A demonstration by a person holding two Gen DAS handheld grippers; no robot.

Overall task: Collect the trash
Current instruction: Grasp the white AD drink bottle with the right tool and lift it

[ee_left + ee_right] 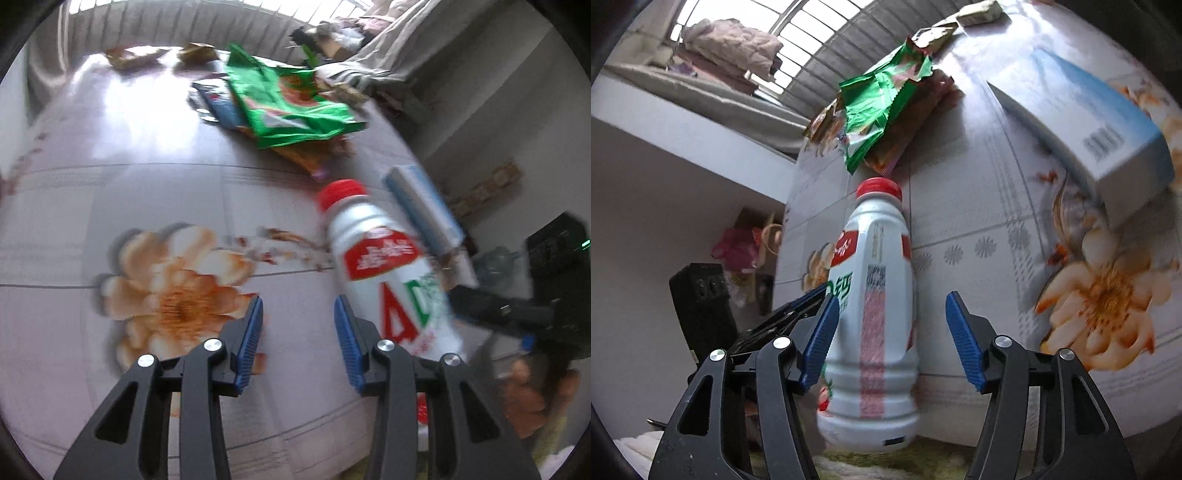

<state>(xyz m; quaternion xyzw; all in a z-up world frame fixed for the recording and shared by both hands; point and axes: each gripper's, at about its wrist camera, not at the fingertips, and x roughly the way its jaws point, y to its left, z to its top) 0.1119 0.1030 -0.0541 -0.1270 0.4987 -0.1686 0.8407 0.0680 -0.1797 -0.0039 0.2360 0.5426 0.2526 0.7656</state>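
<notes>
A white plastic bottle [879,321] with a red cap and red-green label sits between the jaws of my right gripper [890,332]. The jaws stand open; the left pad is at the bottle's side and a gap shows on the right. The bottle is blurred and hangs past the table's near edge. In the left wrist view the bottle [388,269] is right of my left gripper [298,332], which is open and empty over the flowered tablecloth [147,206]. A green snack wrapper [288,99] lies on other wrappers at the far side of the table; it also shows in the right wrist view [879,103].
A white and blue carton [1082,122] lies on the table right of the bottle, also seen in the left wrist view [424,203]. Small crumpled wrappers [136,57] lie at the far edge. A black box [698,299] stands beyond the table edge.
</notes>
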